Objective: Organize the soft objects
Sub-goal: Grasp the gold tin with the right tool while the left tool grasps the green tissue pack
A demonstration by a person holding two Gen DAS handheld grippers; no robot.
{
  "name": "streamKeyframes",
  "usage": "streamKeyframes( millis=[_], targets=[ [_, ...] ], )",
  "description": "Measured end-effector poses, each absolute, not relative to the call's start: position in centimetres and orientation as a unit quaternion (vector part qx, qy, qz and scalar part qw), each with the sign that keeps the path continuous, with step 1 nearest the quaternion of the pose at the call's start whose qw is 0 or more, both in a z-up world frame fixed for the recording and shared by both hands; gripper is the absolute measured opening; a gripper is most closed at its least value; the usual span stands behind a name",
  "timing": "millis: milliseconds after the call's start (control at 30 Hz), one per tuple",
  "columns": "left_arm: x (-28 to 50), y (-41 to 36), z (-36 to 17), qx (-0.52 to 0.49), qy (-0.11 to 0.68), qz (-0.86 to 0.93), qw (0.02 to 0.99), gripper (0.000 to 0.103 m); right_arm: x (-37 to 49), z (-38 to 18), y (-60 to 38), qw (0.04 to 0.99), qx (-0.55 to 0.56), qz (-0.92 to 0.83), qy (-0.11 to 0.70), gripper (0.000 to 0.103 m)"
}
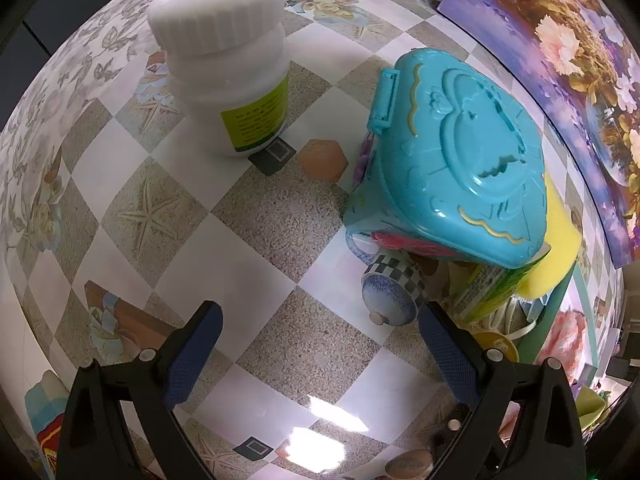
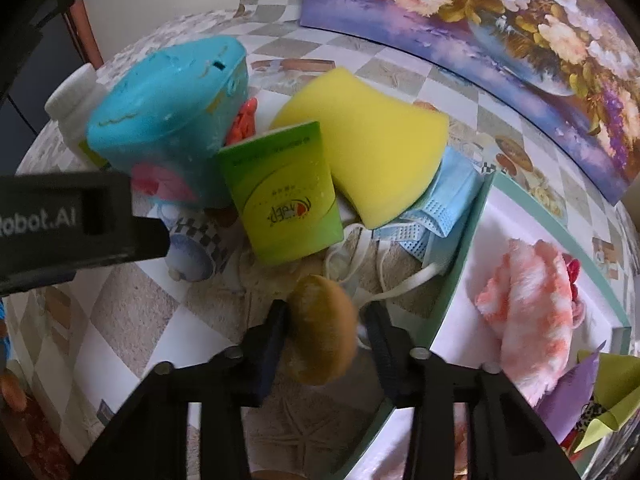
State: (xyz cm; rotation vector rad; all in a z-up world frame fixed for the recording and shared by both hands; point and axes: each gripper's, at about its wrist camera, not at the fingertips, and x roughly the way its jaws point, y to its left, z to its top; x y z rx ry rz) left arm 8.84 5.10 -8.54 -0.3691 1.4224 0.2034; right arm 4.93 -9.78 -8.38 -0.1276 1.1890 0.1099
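My right gripper (image 2: 325, 322) is clamped on a round brown plush puff (image 2: 323, 330). At two o'clock a pink-and-white fluffy cloth (image 2: 528, 316) lies in the white green-rimmed tray (image 2: 460, 264). My left gripper (image 1: 320, 344) (fingers spread, holding nothing) hovers over the checkered tablecloth (image 1: 256, 216).

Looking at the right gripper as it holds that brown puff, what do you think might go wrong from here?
1. The brown puff touches mainly one finger of the right gripper, so it may slip out.
2. Mask straps trail right beside the fingers and could snag.
3. The yellow sponge leans on the green packet; a nudge may topple it.
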Motion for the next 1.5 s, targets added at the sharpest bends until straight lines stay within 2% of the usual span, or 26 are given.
streamKeyframes(
  millis=[167, 300, 833, 1100, 1200, 1367, 1433, 1500],
  targets=[
    [8.8, 5.0, -8.3, -0.168, 0.647, 0.091, 0.739, 0.098, 4.9, -8.2, -10.0, 0.824, -0.052, 0.047, 0.562, 0.033],
    [8.8, 4.7, -7.9, -0.169, 0.645, 0.086, 0.74, 0.098, 4.9, -7.5, -10.9, 0.827, -0.035, 0.05, 0.559, 0.022],
    [7.9, 0.2, -6.1, -0.153, 0.645, 0.011, 0.748, 0.098, 3.3, -1.6, -17.1, 0.862, 0.056, 0.015, 0.504, 0.02],
    [7.8, -2.3, -5.8, -0.163, 0.61, -0.002, 0.776, 0.097, 2.3, -0.2, -19.7, 0.868, 0.073, -0.011, 0.491, 0.02],
    [7.9, -3.1, -6.3, -0.172, 0.603, 0.001, 0.779, 0.084, 1.9, 0.4, -20.5, 0.871, 0.076, -0.018, 0.485, 0.02],
    [8.2, -3.7, -8.0, -0.19, 0.599, 0.011, 0.778, 0.08, 1.3, 1.1, -21.5, 0.875, 0.081, -0.025, 0.477, 0.02],
    [8.4, -3.9, -8.3, -0.192, 0.595, 0.014, 0.781, 0.071, 1.1, 1.2, -21.9, 0.875, 0.086, -0.026, 0.476, 0.02],
    [8.6, -4.0, -8.5, -0.197, 0.592, 0.016, 0.781, 0.07, 1.1, 1.2, -22.0, 0.874, 0.09, -0.025, 0.476, 0.02]
  ],
)
